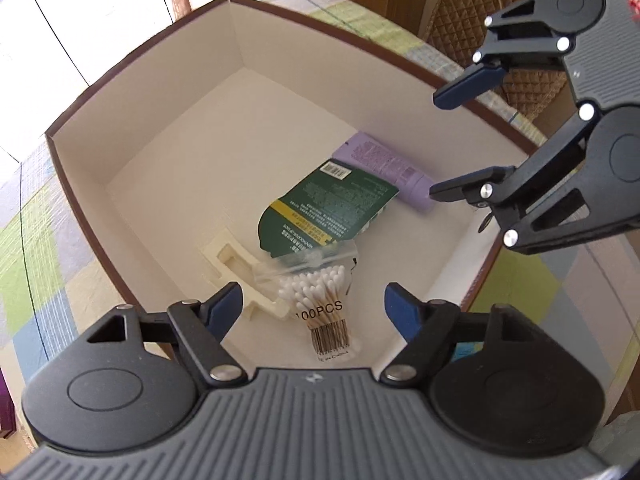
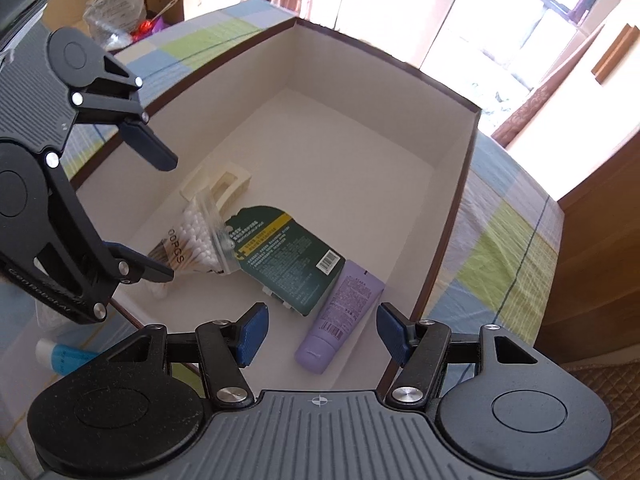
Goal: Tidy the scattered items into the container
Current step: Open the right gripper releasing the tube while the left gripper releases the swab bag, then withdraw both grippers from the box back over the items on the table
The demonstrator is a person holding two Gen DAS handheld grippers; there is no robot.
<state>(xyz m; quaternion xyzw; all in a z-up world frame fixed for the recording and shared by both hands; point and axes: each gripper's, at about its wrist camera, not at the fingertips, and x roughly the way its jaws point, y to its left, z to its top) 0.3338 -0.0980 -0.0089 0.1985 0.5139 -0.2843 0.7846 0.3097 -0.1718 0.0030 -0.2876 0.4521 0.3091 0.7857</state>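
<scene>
- The checked bedcover (image 1: pixel 36 248) in green, blue and grey lies under everything.
- The brown-edged box (image 1: pixel 132 120) with white inner walls sits on it, open at the top.
- The left gripper (image 1: pixel 314 308) hangs over the box's 6 o'clock rim in its own view, blue pads spread wide with nothing between them.
- The right gripper (image 2: pixel 318 334) hovers over the opposite rim, fingers likewise parted and empty; in the left view it shows at 3 o'clock.
- The dark green sachet (image 1: pixel 332 208) lies flat mid-floor, overlapping the bag's top.
- The lilac tube (image 1: pixel 390 170) lies at the sachet's 1 o'clock, touching it.
- The cream hair clip (image 1: pixel 236 268) lies at the sachet's 8 o'clock.
- The bag of cotton swabs (image 1: pixel 324 304) rests beside the clip.
- A blue-capped tube (image 2: pixel 60 358) lies outside the box, at 8 o'clock in the right view.
</scene>
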